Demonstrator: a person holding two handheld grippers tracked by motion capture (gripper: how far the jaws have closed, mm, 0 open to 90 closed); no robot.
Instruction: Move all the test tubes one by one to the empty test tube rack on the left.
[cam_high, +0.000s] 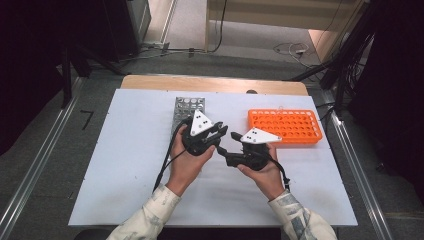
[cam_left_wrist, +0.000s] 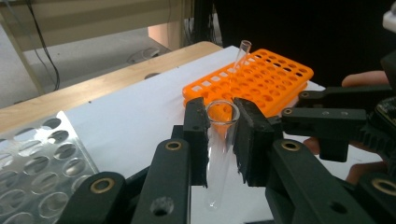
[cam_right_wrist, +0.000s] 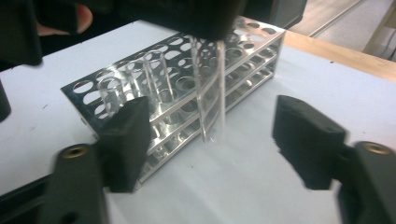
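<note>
The left gripper (cam_left_wrist: 219, 140) is gripping the glass tube (cam_left_wrist: 218, 149) upright between closed fingers above the surface, while the right gripper (cam_right_wrist: 212, 140), fingers standing open, is facing it from just beside.

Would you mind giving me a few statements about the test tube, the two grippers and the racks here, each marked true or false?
1. The left gripper is shut on a clear test tube. True.
2. The right gripper also clamps the tube. False: its jaws stand open, with the tube hanging apart between them.
3. An orange rack lies on the white table to the right of the metal rack. True.
4. The orange rack holds no tube. False: one clear tube stands in it.
5. The metal rack holds several tubes. True.
</note>
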